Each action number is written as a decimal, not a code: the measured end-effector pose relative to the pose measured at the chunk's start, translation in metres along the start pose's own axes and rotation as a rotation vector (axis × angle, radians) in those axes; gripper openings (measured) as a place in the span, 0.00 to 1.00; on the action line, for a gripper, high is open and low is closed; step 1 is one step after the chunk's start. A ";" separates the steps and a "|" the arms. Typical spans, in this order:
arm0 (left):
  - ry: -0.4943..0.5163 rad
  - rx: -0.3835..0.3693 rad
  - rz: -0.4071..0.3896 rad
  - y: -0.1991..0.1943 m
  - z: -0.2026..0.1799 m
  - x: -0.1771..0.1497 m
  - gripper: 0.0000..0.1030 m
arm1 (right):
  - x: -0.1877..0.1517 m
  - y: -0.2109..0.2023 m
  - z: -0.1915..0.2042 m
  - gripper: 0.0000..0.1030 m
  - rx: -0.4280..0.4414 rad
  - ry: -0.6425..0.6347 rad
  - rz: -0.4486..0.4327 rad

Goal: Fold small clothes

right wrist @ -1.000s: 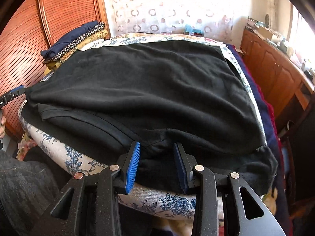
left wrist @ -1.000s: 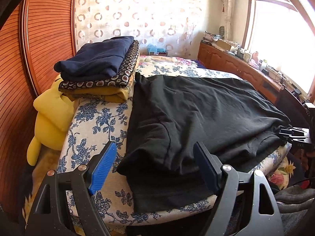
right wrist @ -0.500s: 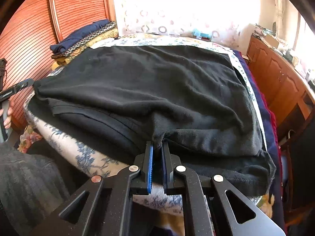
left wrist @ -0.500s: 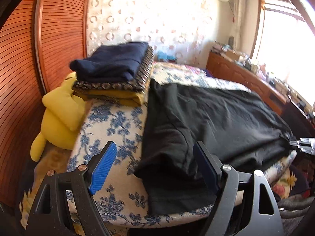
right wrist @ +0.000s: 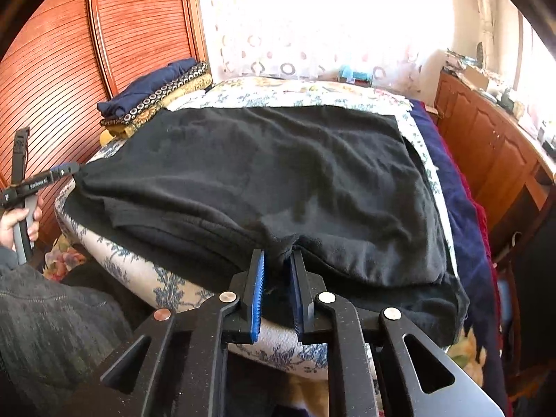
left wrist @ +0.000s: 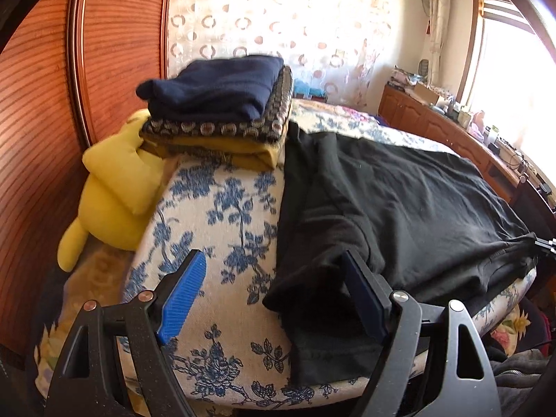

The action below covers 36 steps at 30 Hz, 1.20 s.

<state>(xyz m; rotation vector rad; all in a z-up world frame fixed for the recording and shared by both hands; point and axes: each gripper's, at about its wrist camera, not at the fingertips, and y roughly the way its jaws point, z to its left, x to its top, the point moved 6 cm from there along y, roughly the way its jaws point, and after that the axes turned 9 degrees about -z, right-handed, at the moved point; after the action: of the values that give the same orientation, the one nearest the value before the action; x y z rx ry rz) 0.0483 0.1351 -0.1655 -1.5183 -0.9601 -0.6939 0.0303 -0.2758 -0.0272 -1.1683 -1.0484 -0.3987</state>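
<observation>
Black garment (left wrist: 399,201) is lying spread across the near end of a bed with a blue-floral cover (left wrist: 222,208), filling most of the bed's width. Fabric is matte, soft-looking, with shallow wrinkles running across the top. It is sitting doubled: an upper layer is lying over a lower one whose stitched hem is showing along the near edge in the right wrist view (right wrist: 180,222). One corner is hanging over the bed's front edge in the left wrist view, reaching down toward the cover's lower border.

Right gripper (right wrist: 278,292) is sitting at the garment's near edge with a small bunch of black cloth pulled up between its blue pads (right wrist: 258,299); its jaws have just been opening a little from a tighter squeeze, standing narrow, and the cloth is staying pinched and tented there.

Left gripper (left wrist: 274,299) is standing with jaws wide apart at the garment's left corner; the right finger is touching the black fabric, the left one is over bare floral cover, nothing is clamped. A hand (right wrist: 21,219) is holding its handle at the left of the right wrist view.

Behind the garment, a stack of folded clothes (left wrist: 222,111) is sitting at the bed's far left corner, navy on top, beside a yellow plush toy (left wrist: 114,187).
</observation>
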 end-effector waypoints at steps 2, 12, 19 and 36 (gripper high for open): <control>-0.010 -0.027 0.018 0.003 -0.001 -0.005 0.73 | 0.005 -0.001 0.000 0.25 -0.010 -0.004 -0.021; -0.045 -0.087 0.072 0.013 -0.009 -0.019 0.60 | 0.022 0.014 0.009 0.47 -0.033 -0.010 -0.096; -0.051 -0.129 0.081 0.011 -0.014 -0.021 0.39 | 0.016 0.041 0.006 0.53 -0.061 0.008 -0.066; 0.167 -0.470 -0.018 0.006 -0.153 0.085 0.07 | -0.005 0.054 -0.034 0.53 -0.095 0.143 -0.042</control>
<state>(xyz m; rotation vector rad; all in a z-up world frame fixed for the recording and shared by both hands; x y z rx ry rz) 0.1080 0.0010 -0.0692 -1.8228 -0.7133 -1.0964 0.0831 -0.2865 -0.0614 -1.1859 -0.9391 -0.5616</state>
